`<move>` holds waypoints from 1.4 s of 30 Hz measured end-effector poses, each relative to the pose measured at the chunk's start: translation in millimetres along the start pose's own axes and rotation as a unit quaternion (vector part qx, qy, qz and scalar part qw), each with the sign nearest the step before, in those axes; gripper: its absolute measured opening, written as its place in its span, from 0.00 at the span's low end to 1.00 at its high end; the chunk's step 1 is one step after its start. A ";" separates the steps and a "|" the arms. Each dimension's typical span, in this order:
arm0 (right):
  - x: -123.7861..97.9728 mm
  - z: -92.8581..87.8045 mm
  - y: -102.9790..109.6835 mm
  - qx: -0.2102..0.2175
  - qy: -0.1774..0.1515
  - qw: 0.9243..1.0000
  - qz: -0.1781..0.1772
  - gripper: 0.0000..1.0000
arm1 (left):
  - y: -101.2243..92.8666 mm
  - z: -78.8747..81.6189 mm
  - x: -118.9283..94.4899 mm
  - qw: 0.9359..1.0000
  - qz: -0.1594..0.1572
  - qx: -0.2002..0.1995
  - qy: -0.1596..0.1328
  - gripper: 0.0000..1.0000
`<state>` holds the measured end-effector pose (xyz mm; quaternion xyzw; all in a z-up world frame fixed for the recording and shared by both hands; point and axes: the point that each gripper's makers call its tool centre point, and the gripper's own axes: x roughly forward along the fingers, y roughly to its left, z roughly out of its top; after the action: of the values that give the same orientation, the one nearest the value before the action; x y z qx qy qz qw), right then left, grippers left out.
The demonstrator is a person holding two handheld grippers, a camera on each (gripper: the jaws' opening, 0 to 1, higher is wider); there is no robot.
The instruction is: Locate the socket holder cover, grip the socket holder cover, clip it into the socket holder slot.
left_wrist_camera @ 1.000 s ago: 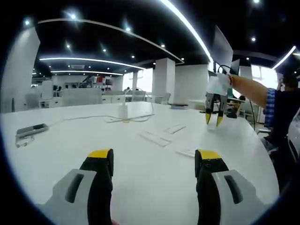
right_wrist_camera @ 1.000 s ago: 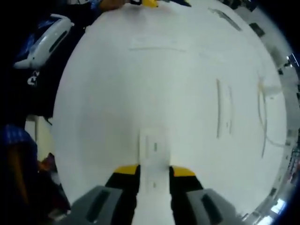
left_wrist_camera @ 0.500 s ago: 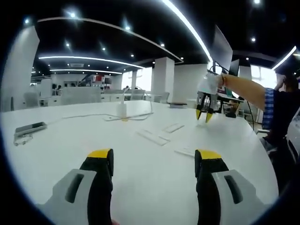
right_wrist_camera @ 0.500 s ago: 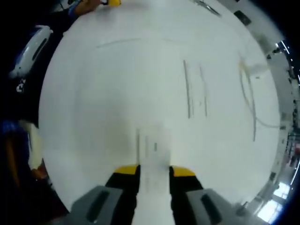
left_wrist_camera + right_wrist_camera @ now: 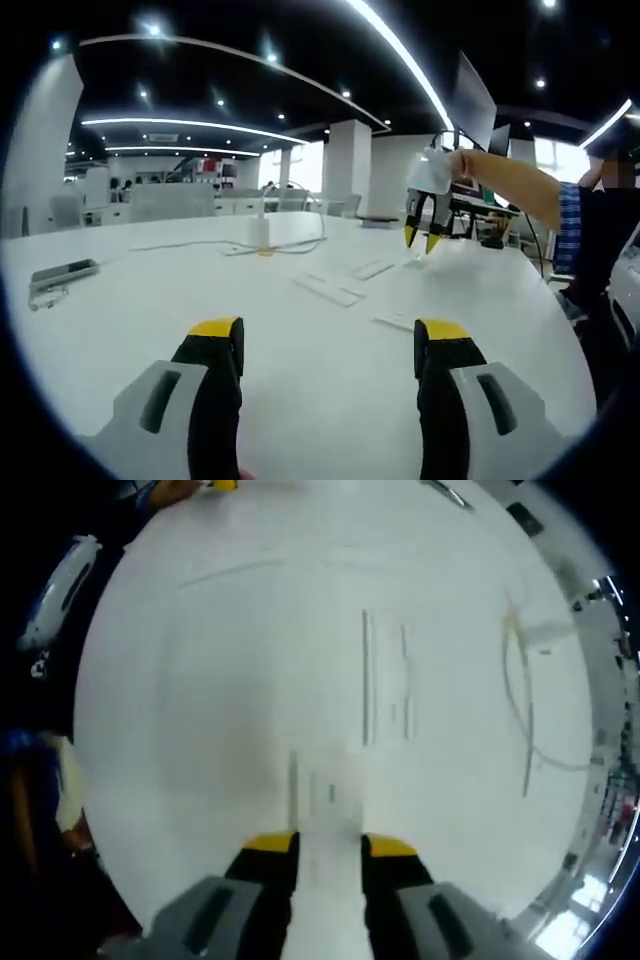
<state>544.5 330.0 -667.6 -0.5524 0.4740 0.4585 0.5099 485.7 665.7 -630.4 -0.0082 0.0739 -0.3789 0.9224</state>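
right gripper (image 5: 329,845) clamped on flat white plastic socket holder cover (image 5: 329,795), above white table (image 5: 200,730) | long white socket holder (image 5: 385,678) ahead, slightly right, long axis parallel to cover | left gripper (image 5: 329,345) wide open, empty, farther off

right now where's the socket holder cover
The socket holder cover is clamped between the right gripper's jaws, raised above the white table; in the right gripper view the long socket holder lies just beyond it.

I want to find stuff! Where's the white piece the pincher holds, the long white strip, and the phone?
socket holder cover (image 5: 328,800): right gripper view, flat middle above the jaws.
socket holder (image 5: 386,680): right gripper view, its centre.
phone (image 5: 66,270): left gripper view, its top face.
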 end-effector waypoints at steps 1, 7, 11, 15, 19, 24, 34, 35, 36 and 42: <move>0.3 1.2 -1.6 -0.001 -0.001 1.000 0.000 0.26 | 0.4 -0.5 -0.1 1.000 0.001 -0.001 0.001 0.69; 4.9 8.4 -4.0 -0.012 -0.006 1.000 0.004 0.26 | 0.4 -2.6 0.4 1.000 0.000 -0.006 0.003 0.69; 2.9 8.3 -10.7 -0.009 -0.008 1.000 0.000 0.26 | 1.6 -5.0 1.1 1.000 0.002 -0.008 0.006 0.69; 2.7 3.7 -12.3 0.001 0.005 1.000 0.013 0.26 | 1.3 -5.0 2.1 1.000 0.000 -0.008 0.005 0.68; 3.4 3.1 -15.1 0.002 0.016 1.000 0.016 0.26 | 2.0 -5.3 3.1 1.000 0.000 -0.008 0.004 0.68; 4.7 8.0 -19.6 -0.002 0.009 1.000 0.018 0.26 | 3.3 -7.3 3.7 1.000 0.001 -0.008 0.008 0.68; 6.9 4.4 -26.7 0.004 0.020 1.000 0.021 0.26 | 5.0 -6.2 4.1 1.000 0.000 -0.009 0.006 0.64; 7.0 4.5 -26.8 0.005 0.019 1.000 0.022 0.26 | 4.7 -6.1 4.3 1.000 0.000 -0.009 0.006 0.63; 7.2 4.5 -27.3 0.005 0.018 1.000 0.022 0.26 | 4.3 -6.1 4.6 1.000 -0.001 -0.009 0.006 0.63; 8.8 2.2 -31.2 0.010 0.017 1.000 0.022 0.26 | 4.9 -7.3 5.8 1.000 -0.002 -0.010 0.008 0.63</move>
<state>576.5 332.7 -672.4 -0.5445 0.4994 0.4549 0.4972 492.2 665.4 -638.7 -0.0143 0.0845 -0.3800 0.9210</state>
